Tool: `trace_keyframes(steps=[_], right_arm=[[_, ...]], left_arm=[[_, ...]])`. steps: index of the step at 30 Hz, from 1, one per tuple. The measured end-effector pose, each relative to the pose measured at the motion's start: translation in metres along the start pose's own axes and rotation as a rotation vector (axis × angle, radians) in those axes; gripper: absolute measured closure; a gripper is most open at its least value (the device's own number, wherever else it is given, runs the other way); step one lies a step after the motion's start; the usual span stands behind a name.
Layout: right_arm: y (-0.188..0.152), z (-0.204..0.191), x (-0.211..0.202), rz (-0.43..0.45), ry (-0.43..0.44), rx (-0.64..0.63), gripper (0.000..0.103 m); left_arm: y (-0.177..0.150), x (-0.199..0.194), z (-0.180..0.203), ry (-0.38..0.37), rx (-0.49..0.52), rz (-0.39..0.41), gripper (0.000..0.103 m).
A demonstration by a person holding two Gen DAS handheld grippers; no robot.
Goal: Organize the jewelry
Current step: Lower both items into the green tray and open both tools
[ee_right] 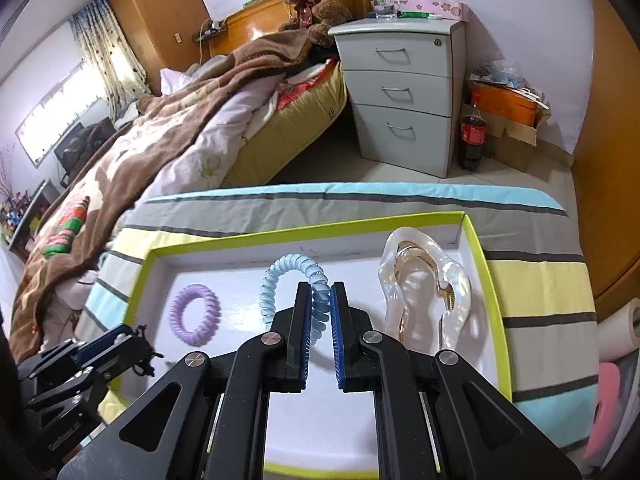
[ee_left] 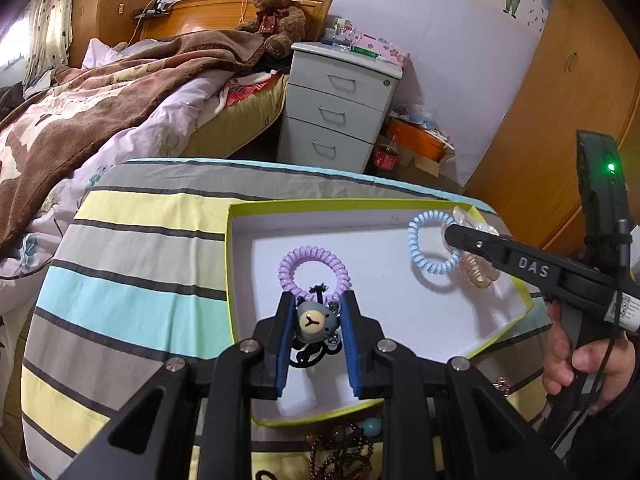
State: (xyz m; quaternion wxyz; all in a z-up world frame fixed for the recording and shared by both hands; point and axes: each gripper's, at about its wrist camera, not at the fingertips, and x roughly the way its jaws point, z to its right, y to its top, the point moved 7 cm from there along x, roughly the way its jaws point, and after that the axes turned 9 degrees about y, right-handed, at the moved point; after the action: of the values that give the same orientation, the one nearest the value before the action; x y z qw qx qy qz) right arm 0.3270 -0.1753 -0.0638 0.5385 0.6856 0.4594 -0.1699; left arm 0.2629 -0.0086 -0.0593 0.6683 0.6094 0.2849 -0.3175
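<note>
Striped cloth (ee_left: 132, 240): one tray (ee_left: 360, 203), two coil ties (ee_right: 195, 314).

The left claw (ee_left: 316, 320) angles steeply downward, its blue pads (ee_left: 285, 344) pinched in on a small charm. The right claw (ee_right: 320, 312) tilts down too, pads clamped on a thin coil. A hand (ee_left: 580, 356) wraps the right claw's handle.

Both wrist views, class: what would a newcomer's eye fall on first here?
The white tray with a lime rim, on the striped cloth, stands out. Over it the left gripper pinches a bear charm beside a purple coil tie; the right gripper grips a blue coil tie, next to a clear hair claw.
</note>
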Motion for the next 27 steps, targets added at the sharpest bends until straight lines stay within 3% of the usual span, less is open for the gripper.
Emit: trace_keyframes(steps=[21, 27], right_arm=[[-0.002, 0.007, 0.021, -0.031, -0.082, -0.067, 0.093], [-0.002, 0.007, 0.023, -0.031, -0.100, -0.084, 0.093]], left_arm=[[-0.008, 0.019, 0.001, 0.050, 0.006, -0.036, 0.079], [-0.010, 0.019, -0.002, 0.052, -0.004, -0.041, 0.074]])
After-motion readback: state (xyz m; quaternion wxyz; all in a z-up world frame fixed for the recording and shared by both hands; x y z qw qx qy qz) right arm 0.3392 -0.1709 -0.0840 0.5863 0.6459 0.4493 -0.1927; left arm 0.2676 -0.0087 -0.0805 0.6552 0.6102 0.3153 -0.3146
